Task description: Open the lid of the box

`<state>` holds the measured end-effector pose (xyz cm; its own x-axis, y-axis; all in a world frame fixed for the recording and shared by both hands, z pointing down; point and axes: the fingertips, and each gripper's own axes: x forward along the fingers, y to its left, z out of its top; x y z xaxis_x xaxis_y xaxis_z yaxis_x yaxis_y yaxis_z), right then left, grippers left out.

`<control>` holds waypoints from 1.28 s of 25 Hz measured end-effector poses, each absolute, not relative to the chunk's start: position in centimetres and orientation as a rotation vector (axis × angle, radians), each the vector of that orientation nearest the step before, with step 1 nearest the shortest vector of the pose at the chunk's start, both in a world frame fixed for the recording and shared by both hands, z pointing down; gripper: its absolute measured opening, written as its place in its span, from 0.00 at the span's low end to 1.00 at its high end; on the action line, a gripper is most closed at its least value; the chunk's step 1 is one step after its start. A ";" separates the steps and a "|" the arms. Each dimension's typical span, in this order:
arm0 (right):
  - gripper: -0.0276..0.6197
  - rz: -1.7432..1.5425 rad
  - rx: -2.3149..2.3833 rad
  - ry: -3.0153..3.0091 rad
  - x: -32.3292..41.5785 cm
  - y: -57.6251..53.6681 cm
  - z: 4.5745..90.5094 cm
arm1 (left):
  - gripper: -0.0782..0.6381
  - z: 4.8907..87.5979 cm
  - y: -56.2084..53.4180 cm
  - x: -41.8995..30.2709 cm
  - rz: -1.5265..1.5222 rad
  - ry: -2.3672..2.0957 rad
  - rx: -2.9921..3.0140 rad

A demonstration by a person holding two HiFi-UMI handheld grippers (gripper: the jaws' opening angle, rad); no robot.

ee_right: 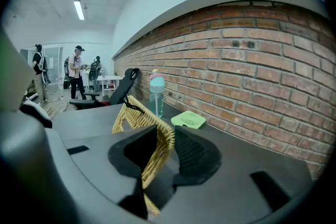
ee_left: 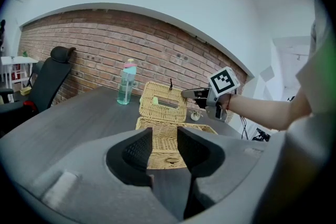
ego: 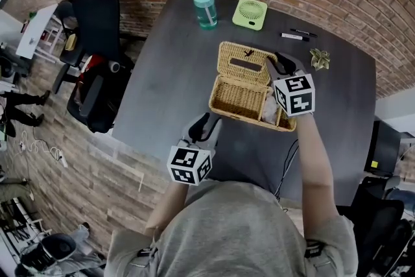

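Right tool (ego: 277, 65) pinching upright lid (ego: 245, 63), wicker box (ego: 238, 100) lying crosswise

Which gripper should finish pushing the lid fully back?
Right. The right gripper grips the raised lid at its edge. The left gripper is open, short of the box front, holding nothing.

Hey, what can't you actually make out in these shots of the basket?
Head view: the basket's right end sits under the right gripper's cube; the pale thing inside can't be identified.
Right gripper view: the gripper hides the basket body; only the lid's edge shows, between its jaws.
Head view: the small thing near the table's far edge is too small to name.
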<state>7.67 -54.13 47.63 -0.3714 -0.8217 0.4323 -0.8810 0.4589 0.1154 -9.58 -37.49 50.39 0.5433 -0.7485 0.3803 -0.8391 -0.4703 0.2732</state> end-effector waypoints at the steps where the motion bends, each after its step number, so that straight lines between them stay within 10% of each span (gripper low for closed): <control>1: 0.20 0.200 1.434 -2.284 7.8 -54.4 47.8 | 0.32 50.4 -37.6 -9.6 0.291 -1.289 2.356; 32: 0.21 0.586 1.480 -2.246 9.9 -59.4 55.6 | 0.32 52.3 -38.6 -8.8 0.327 -1.269 2.316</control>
